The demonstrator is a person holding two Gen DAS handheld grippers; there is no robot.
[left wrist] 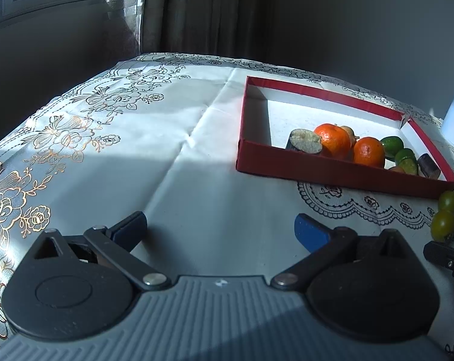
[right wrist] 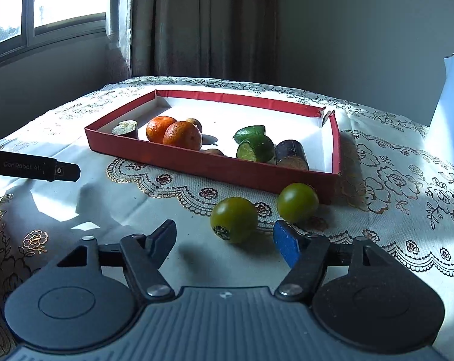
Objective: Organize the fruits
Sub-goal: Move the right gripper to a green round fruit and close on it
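A shallow red box [right wrist: 197, 162] with a white floor sits on the table; it also shows in the left wrist view [left wrist: 317, 170]. It holds two oranges [right wrist: 181, 135], green lime pieces [right wrist: 254, 147], dark cut pieces [right wrist: 291, 153] and small brown fruits. Two green tomatoes lie outside its near wall: one [right wrist: 234, 219] just ahead of my right gripper [right wrist: 227, 239], the other [right wrist: 297, 202] beyond its right finger. The right gripper is open and empty. My left gripper [left wrist: 221, 225] is open and empty over bare cloth, left of the box. The tomatoes [left wrist: 443, 213] show at its far right.
A white floral tablecloth [left wrist: 136, 138] covers the table. A white and blue container [right wrist: 452, 111] stands at the right edge. A window and curtain are behind the table. The left gripper's body [right wrist: 34, 167] shows at the left of the right wrist view.
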